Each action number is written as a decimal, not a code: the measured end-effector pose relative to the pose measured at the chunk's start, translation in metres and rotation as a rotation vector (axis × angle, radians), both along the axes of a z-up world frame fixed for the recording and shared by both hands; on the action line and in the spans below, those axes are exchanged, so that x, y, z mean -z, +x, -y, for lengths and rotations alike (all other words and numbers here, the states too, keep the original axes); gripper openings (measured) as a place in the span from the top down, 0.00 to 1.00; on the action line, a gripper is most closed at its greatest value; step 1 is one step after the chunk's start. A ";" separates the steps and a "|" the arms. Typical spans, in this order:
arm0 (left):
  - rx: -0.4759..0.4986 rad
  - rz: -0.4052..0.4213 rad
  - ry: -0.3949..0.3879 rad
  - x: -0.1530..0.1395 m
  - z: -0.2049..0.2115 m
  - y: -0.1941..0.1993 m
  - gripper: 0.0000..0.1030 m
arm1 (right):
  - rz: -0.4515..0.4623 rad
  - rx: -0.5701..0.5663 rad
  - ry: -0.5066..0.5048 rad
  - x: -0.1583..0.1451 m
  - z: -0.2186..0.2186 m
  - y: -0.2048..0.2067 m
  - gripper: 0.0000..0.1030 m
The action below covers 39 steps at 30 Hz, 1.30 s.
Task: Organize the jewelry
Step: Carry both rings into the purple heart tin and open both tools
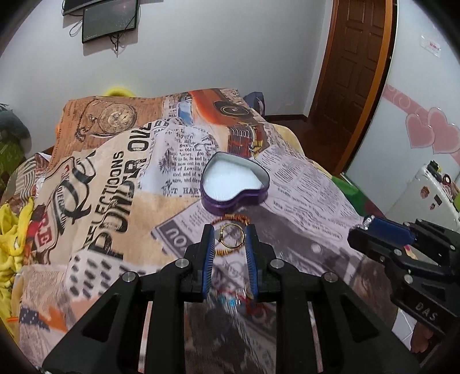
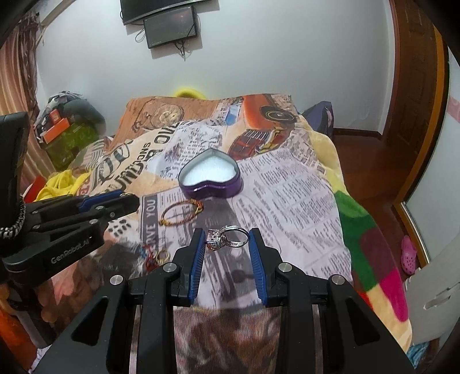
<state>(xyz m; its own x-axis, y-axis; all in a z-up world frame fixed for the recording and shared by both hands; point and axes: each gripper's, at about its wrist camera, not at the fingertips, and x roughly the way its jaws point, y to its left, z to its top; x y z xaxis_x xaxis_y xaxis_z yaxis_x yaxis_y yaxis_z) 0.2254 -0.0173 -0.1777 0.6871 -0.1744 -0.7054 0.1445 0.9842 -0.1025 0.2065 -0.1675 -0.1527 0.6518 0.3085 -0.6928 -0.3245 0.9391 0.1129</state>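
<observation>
Home bedroom: blanket-covered bed (image 2: 287, 184), wall television (image 2: 171, 26)

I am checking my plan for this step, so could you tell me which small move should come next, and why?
Probably carry the gold ring, held in the left gripper, forward over the open heart-shaped tin and release: the tin looks empty and lies just beyond.

Each black plastic two-finger tool, left (image 1: 229, 234) and right (image 2: 227, 236), carries ribbed blue pads (image 2: 256, 267) and round silver screws (image 2: 286, 267). White lettering at nine o'clock reads "GenRobot.AI".
</observation>
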 end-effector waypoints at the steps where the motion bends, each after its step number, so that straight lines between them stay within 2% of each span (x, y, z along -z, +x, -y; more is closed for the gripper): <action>1: -0.004 -0.002 0.005 0.002 0.000 0.006 0.80 | 0.001 0.000 -0.001 0.000 -0.001 0.003 0.73; 8: 0.002 0.001 0.017 0.011 0.000 0.038 0.80 | 0.009 -0.003 -0.022 0.005 -0.006 0.013 0.73; 23: -0.001 0.015 0.016 0.013 -0.001 0.092 0.80 | 0.046 -0.018 -0.023 0.001 -0.022 0.069 0.73; 32: 0.021 -0.030 0.024 0.027 -0.001 0.116 0.80 | 0.019 -0.072 -0.001 0.006 -0.031 0.100 0.73; 39: 0.044 -0.093 0.010 0.040 -0.004 0.131 0.80 | -0.039 -0.116 -0.002 0.021 -0.037 0.124 0.73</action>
<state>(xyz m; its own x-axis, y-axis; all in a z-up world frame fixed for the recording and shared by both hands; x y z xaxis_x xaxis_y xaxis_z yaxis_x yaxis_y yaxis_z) 0.3565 -0.0131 -0.2178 0.6102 -0.1955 -0.7677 0.1781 0.9781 -0.1075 0.3305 -0.1303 -0.1733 0.5843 0.3793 -0.7175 -0.4267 0.8956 0.1260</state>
